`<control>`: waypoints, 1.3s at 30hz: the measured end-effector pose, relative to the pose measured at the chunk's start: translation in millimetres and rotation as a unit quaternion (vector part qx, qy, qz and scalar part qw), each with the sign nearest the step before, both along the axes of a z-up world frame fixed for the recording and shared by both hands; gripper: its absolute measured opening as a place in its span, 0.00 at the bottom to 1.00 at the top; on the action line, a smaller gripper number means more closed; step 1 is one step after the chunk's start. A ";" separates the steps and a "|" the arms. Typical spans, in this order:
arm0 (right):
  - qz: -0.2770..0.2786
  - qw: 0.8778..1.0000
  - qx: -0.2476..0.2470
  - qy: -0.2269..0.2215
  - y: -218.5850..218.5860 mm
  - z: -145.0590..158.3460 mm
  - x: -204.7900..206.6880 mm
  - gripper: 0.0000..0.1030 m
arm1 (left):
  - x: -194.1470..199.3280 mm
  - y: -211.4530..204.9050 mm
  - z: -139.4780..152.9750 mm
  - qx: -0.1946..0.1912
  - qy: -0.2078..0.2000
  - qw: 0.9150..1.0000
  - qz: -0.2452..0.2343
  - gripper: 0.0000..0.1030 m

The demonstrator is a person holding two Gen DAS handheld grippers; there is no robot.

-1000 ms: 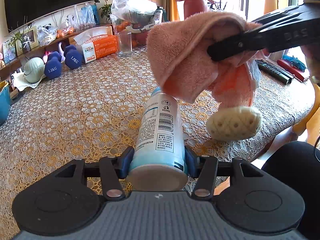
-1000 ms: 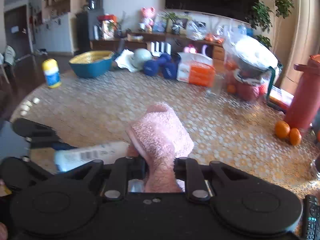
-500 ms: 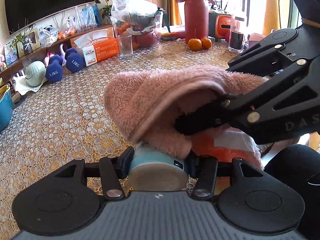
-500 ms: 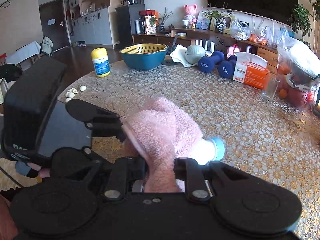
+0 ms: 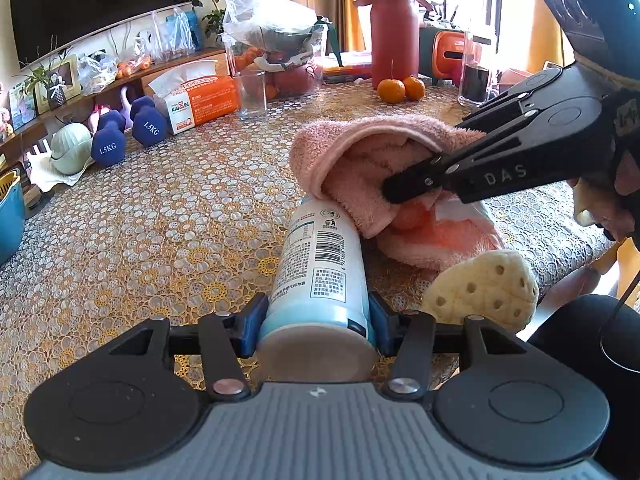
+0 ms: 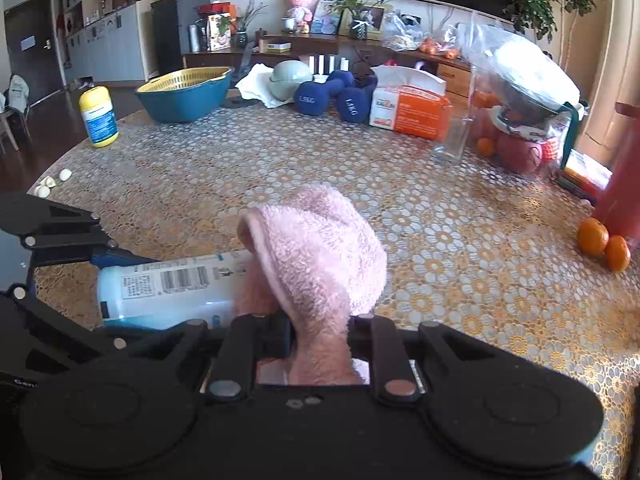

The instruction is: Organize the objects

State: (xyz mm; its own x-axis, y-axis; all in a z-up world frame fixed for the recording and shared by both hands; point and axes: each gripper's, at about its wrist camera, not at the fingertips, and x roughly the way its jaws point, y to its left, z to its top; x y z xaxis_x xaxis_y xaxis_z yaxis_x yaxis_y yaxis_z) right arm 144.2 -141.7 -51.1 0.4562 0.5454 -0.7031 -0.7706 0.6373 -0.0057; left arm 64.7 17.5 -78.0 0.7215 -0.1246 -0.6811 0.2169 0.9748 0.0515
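The fluffy pink towel [image 5: 360, 148] covers the cap end of the lying white, pale-blue-based plastic bottle [image 5: 320, 264]; its label print is too small to read.

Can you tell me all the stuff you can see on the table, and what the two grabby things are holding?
bottle: 1, white and light blue, lying in the left gripper
towel: 1, pink, draped over the bottle's far end
dumbbells: 2, dark blue, far edge
tissue box: 1, orange and white, beside dumbbells
basin: 1, blue with yellow strainer, far left
jar: 1, yellow, left edge
glass: 1, clear, near tissue box
tangerines: 2, orange, right
flask: 1, red, behind tangerines
left gripper: shut on bottle
right gripper: shut on towel
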 end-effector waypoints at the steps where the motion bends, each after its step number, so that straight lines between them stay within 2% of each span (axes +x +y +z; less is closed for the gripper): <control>1: -0.006 1.000 0.008 0.001 -5.5 2.6 0.7 0.17 | -0.6 -0.1 1.3 0.000 -0.002 1.000 0.000 0.51; 9: 0.011 0.998 0.063 -0.027 -29.7 47.7 -20.3 0.17 | -0.3 -1.1 4.7 0.002 -0.005 1.000 0.000 0.51; 15: 0.077 0.993 0.079 -0.032 -24.2 68.4 -47.8 0.17 | -0.4 -1.1 7.6 -0.001 -0.007 1.000 0.002 0.51; 19: 0.118 0.990 0.072 -0.026 -10.0 65.4 -63.5 0.17 | 0.8 -2.4 12.4 -0.002 -0.012 1.000 0.002 0.51; 24: 0.134 0.989 0.056 -0.013 11.2 51.7 -62.9 0.17 | 0.6 -5.6 17.2 -0.001 -0.020 1.000 -0.004 0.51; 30: 0.121 0.992 0.036 -0.016 26.8 41.4 -43.2 0.17 | 1.3 -3.3 16.5 -0.007 -0.018 1.000 -0.006 0.51; 39: 0.066 0.998 0.006 -0.008 25.0 18.7 2.8 0.17 | 0.3 1.6 14.6 -0.016 -0.017 1.000 -0.008 0.50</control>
State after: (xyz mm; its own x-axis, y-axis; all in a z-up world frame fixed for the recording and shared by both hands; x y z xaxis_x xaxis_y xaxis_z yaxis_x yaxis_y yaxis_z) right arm 146.9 -116.8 -32.4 0.3910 0.6093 -0.6898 -0.8477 0.5304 -0.0121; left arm 65.0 19.1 -63.4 0.7415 -0.1582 -0.6520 0.2320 0.9723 0.0279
